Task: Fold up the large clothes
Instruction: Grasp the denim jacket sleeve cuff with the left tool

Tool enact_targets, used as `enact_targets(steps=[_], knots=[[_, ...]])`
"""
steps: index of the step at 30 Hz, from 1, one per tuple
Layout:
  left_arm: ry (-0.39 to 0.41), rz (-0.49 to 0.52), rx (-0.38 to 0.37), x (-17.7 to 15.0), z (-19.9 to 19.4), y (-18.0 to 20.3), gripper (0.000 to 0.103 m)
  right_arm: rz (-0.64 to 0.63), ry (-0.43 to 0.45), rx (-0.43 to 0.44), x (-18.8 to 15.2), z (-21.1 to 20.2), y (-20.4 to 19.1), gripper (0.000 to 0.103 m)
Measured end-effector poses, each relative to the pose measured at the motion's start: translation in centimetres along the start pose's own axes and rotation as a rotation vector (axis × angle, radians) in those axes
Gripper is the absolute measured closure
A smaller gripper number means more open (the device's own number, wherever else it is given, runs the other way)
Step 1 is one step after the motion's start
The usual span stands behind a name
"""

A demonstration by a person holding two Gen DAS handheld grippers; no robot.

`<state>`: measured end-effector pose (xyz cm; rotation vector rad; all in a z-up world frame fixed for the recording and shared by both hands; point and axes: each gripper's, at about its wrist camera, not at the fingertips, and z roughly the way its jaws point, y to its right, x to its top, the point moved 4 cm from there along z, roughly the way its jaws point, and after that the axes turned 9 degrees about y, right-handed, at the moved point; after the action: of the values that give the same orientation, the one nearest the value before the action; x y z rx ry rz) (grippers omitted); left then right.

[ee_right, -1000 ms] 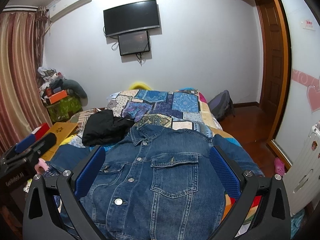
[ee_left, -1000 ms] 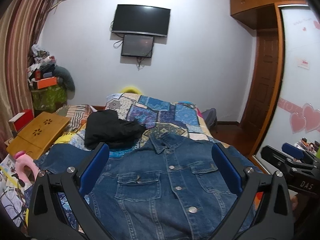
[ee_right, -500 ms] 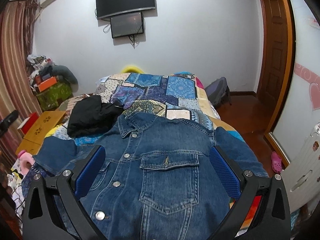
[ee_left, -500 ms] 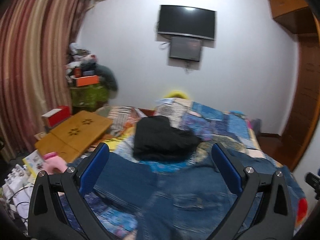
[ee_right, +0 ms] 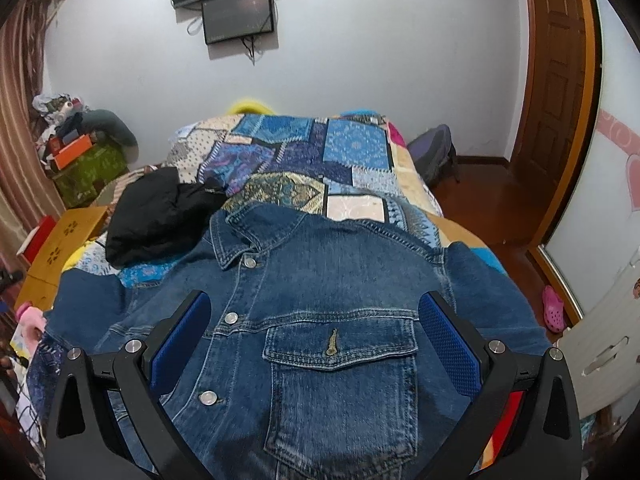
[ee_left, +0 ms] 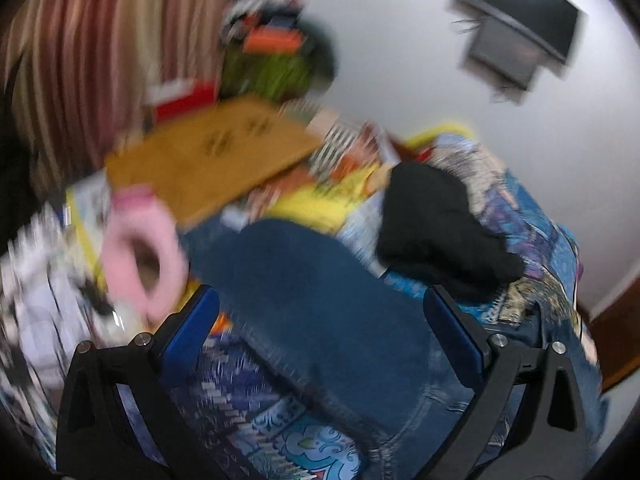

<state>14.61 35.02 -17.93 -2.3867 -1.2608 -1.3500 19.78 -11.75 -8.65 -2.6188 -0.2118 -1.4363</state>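
Observation:
A blue denim jacket (ee_right: 320, 300) lies front up and buttoned on the patchwork quilt (ee_right: 320, 152), collar toward the far wall. My right gripper (ee_right: 314, 320) is open and empty, just above its chest pocket (ee_right: 340, 364). In the blurred, tilted left wrist view, my left gripper (ee_left: 320, 312) is open and empty over the jacket's left sleeve (ee_left: 312, 280), which stretches toward the bed's left side.
A black garment (ee_right: 160, 212) lies bunched on the quilt beyond the jacket's left shoulder; it also shows in the left wrist view (ee_left: 436, 224). A wooden lap table (ee_left: 208, 156) and a pink object (ee_left: 140, 248) sit at the bed's left. A door (ee_right: 556, 92) stands at right.
My left gripper has swung left and tilted, from over the jacket's chest to over its left sleeve. My right gripper has moved lower and closer over the chest pocket. Both stay open.

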Motion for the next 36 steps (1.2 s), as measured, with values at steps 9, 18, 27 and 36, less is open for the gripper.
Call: enact_targets(steps=[9,18,27,36], knots=[[-0.309,-0.299,-0.070,-5.4,7.3,-6.0,0.011,-0.016,-0.082,-0.014,-0.6,2.8,-0.3,0.000],[-0.370,-0.356,-0.138,-7.3,10.6,-5.5,0.055,-0.035,-0.113,-0.020,-0.7,4.1,-0.4,0.000],[-0.200,-0.099,-0.062,-5.3,8.1,-1.0,0.093,-0.040,-0.104,-0.006,-0.3,3.3,-0.4,0.000],[-0.096,-0.001,-0.326,-0.7,2.7,8.2,0.099,-0.029,-0.073,0.000,-0.1,1.7,0.0,0.000]])
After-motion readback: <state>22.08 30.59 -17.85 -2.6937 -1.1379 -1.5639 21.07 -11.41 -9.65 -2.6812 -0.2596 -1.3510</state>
